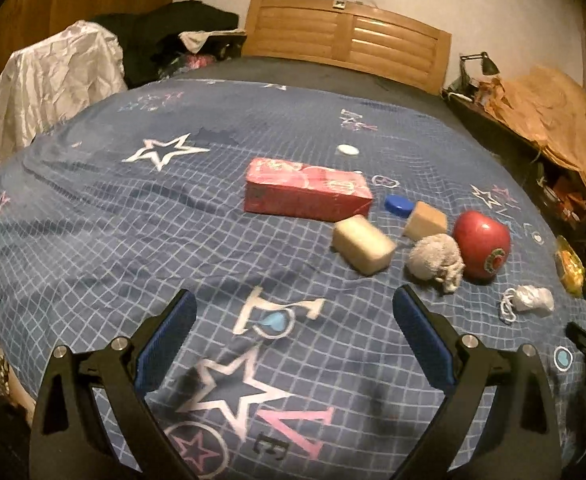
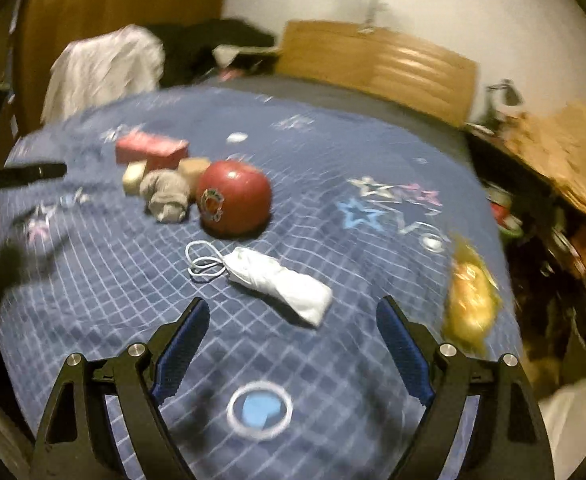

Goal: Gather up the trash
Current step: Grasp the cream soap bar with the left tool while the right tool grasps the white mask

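Observation:
On a blue star-print bedspread point(image 1: 133, 216) lie a red carton point(image 1: 305, 190), a blue cap point(image 1: 399, 205), a white cap point(image 1: 348, 150), two tan foam blocks point(image 1: 363, 244), a grey crumpled wad point(image 1: 437, 258), a red apple point(image 1: 481, 244) and a folded white face mask point(image 2: 281, 284). A yellow wrapper point(image 2: 469, 300) lies at the bed's right edge. My left gripper point(image 1: 293, 308) is open and empty, short of the blocks. My right gripper point(image 2: 293, 316) is open and empty, just short of the mask. The right wrist view is motion-blurred.
A wooden headboard point(image 1: 349, 36) stands at the far end. White and dark clothes point(image 1: 61, 76) pile at the far left. A cluttered desk with brown paper point(image 1: 549, 120) and a lamp runs along the right side.

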`<state>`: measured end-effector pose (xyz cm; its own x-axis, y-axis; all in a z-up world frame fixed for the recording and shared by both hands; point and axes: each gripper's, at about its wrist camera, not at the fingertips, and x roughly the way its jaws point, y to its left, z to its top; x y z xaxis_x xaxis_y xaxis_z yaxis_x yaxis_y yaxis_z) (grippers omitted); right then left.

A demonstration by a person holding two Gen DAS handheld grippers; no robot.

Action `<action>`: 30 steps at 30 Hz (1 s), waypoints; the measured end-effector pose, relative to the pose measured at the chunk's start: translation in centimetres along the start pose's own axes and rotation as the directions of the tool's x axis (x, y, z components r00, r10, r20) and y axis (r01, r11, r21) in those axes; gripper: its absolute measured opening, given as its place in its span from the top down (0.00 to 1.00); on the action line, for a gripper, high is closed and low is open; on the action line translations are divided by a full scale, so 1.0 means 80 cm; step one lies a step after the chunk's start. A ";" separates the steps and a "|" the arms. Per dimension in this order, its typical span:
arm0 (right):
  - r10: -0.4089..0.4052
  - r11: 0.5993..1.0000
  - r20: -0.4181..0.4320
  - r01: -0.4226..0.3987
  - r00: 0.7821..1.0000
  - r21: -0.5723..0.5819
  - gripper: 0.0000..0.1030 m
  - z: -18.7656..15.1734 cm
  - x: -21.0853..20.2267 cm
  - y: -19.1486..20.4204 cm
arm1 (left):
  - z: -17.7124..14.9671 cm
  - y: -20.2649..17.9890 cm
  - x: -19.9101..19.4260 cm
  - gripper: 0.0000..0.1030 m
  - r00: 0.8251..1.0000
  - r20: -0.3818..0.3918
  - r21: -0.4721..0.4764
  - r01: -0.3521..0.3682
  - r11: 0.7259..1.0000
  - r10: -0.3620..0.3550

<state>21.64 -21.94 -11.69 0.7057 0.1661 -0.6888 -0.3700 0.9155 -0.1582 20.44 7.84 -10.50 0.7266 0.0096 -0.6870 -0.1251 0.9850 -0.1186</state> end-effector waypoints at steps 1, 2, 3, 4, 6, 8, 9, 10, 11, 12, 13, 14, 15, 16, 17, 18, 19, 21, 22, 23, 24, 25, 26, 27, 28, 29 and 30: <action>0.006 1.000 -0.014 -0.007 1.000 -0.024 0.18 0.006 0.013 -0.001 | 0.001 0.004 0.002 0.08 1.000 -0.003 -0.008 -0.004 1.000 0.004; 0.019 0.999 -0.033 -0.021 0.999 -0.045 0.21 0.010 0.025 -0.003 | 0.001 0.008 0.004 0.08 1.000 -0.004 -0.015 -0.008 1.000 0.008; 0.022 0.998 -0.050 -0.025 0.998 -0.058 0.22 0.012 0.035 -0.004 | 0.001 0.013 0.005 0.08 1.000 -0.006 -0.024 -0.012 1.000 0.012; 0.025 0.997 -0.072 -0.030 0.997 -0.071 0.26 0.016 0.048 -0.004 | 0.002 0.017 0.006 0.08 1.000 -0.008 -0.033 -0.015 0.999 0.015; 0.038 0.995 -0.100 -0.048 0.994 -0.093 0.30 0.024 0.067 -0.006 | 0.002 0.024 0.008 0.08 1.000 -0.013 -0.043 -0.020 0.999 0.019; 0.050 0.992 -0.112 -0.062 0.992 -0.107 0.34 0.028 0.078 -0.006 | 0.001 0.029 0.011 0.08 1.000 -0.019 -0.052 -0.023 0.998 0.022; 0.053 0.991 -0.114 -0.066 0.992 -0.115 0.34 0.031 0.083 -0.005 | 0.001 0.031 0.013 0.08 0.999 -0.025 -0.058 -0.022 0.998 0.021; 0.063 0.989 -0.119 -0.078 0.991 -0.124 0.35 0.035 0.089 -0.004 | 0.001 0.031 0.014 0.08 0.999 -0.028 -0.059 -0.021 0.998 0.019; 0.070 0.988 -0.127 -0.086 0.989 -0.126 0.41 0.034 0.092 -0.003 | 0.000 0.031 0.014 0.08 0.999 -0.030 -0.059 -0.019 0.998 0.017; 0.078 0.987 -0.137 -0.095 0.988 -0.128 0.47 0.034 0.095 -0.002 | 0.000 0.031 0.015 0.08 0.999 -0.032 -0.056 -0.017 0.998 0.015; 0.089 0.985 -0.147 -0.109 0.985 -0.133 0.52 0.033 0.100 0.000 | 0.000 0.030 0.015 0.08 0.999 -0.033 -0.053 -0.015 0.998 0.014; 0.081 0.984 -0.146 -0.103 0.986 -0.145 0.53 0.031 0.101 0.005 | -0.001 0.029 0.015 0.08 0.999 -0.033 -0.052 -0.014 0.999 0.012; 0.077 0.983 -0.144 -0.099 0.987 -0.154 0.55 0.030 0.100 0.007 | -0.001 0.029 0.015 0.08 0.999 -0.034 -0.051 -0.011 0.999 0.010; 0.076 0.983 -0.143 -0.098 0.987 -0.158 0.57 0.030 0.099 0.009 | -0.002 0.028 0.014 0.08 0.999 -0.035 -0.051 -0.010 0.999 0.009; 0.075 0.983 -0.139 -0.097 0.988 -0.158 0.59 0.029 0.097 0.010 | -0.002 0.028 0.015 0.08 0.999 -0.036 -0.051 -0.010 0.999 0.008; 0.072 0.983 -0.135 -0.093 0.988 -0.159 0.60 0.028 0.094 0.011 | -0.002 0.027 0.014 0.08 0.999 -0.039 -0.051 -0.008 0.999 0.006; 0.066 0.984 -0.125 -0.085 0.990 -0.155 0.62 0.027 0.090 0.011 | -0.003 0.025 0.014 0.08 0.999 -0.040 -0.050 -0.006 0.999 0.004; 0.055 0.988 -0.111 -0.071 0.992 -0.140 0.70 0.025 0.079 0.010 | -0.003 0.021 0.013 0.08 0.999 -0.040 -0.042 -0.003 0.999 0.002; 0.053 0.991 -0.104 -0.065 0.993 -0.120 0.73 0.023 0.073 0.008 | -0.003 0.019 0.012 0.08 0.999 -0.040 -0.039 -0.002 0.999 0.000; 0.050 0.994 -0.094 -0.059 0.994 -0.095 0.73 0.020 0.064 0.005 | -0.004 0.016 0.011 0.08 0.999 -0.041 -0.035 0.001 0.999 -0.003; 0.052 0.995 -0.089 -0.059 0.995 -0.079 0.73 0.017 0.058 0.004 | -0.004 0.014 0.011 0.08 0.999 -0.041 -0.034 0.003 0.999 -0.005; 0.054 0.997 -0.089 -0.059 0.995 -0.058 0.73 0.012 0.049 0.003 | -0.005 0.011 0.011 0.08 0.999 -0.042 -0.030 0.007 1.000 -0.008; 0.048 0.997 -0.088 -0.053 0.995 -0.051 0.73 0.008 0.043 0.003 | -0.006 0.008 0.011 0.08 0.999 -0.044 -0.026 0.007 1.000 -0.009; 0.044 0.998 -0.088 -0.047 0.995 -0.032 0.73 0.003 0.035 0.002 | -0.007 0.005 0.011 0.08 0.999 -0.047 -0.021 0.009 1.000 -0.010; 0.045 0.999 -0.087 -0.047 0.995 -0.014 0.73 -0.001 0.029 0.002 | -0.008 0.002 0.012 0.08 0.999 -0.051 -0.017 0.012 1.000 -0.013; 0.051 0.999 -0.082 -0.050 0.995 0.019 0.73 -0.006 0.019 -0.001 | -0.010 -0.001 0.012 0.08 0.998 -0.055 -0.013 0.017 1.000 -0.017; 0.059 0.997 -0.076 -0.055 0.995 0.055 0.73 -0.010 0.011 -0.004 | -0.010 -0.003 0.012 0.08 0.998 -0.056 -0.011 0.019 1.000 -0.020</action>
<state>21.87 -22.39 -12.80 0.6345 0.1913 -0.7488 -0.3744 0.9237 -0.0813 20.62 7.50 -11.74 0.6897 -0.0194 -0.7239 -0.1187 0.9831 -0.1394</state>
